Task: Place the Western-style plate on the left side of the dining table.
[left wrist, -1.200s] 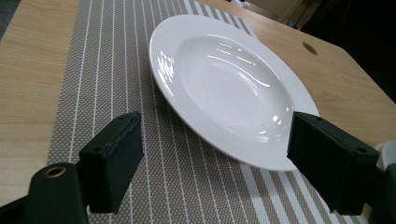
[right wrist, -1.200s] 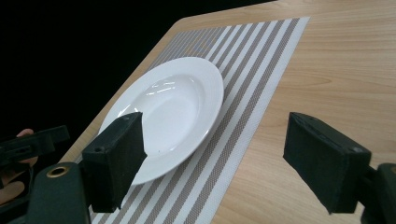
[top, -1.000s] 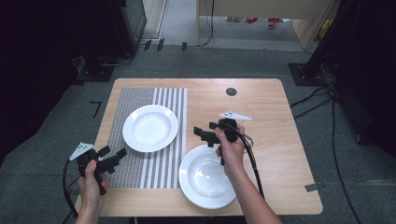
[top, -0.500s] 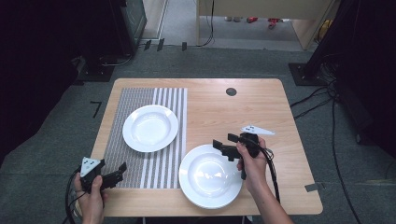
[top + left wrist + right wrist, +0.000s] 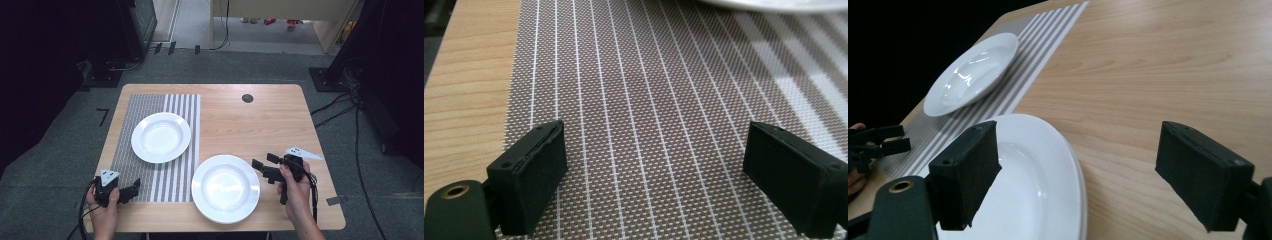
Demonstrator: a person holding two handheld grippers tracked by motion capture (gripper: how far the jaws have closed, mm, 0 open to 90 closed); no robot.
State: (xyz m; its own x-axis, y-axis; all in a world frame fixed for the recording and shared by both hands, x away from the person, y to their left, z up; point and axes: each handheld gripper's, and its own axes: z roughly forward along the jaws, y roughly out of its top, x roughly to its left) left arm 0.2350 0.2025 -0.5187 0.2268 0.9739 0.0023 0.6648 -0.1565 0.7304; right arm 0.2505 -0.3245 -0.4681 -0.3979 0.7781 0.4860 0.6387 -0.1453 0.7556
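Nothing gripped yet: right gripper (image 5: 261, 166) jaws wide, near plate (image 5: 226, 188) rim between them, left gripper (image 5: 134, 188) jaws wide over placemat (image 5: 649, 100), grasp and move remaining.

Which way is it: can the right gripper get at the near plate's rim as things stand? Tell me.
Probably yes. The right gripper is open beside the near plate, with its rim between the jaws and nothing in the way.

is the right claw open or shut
Open: in the right gripper view the right claw has its jaws wide apart, empty, by the near plate's rim.
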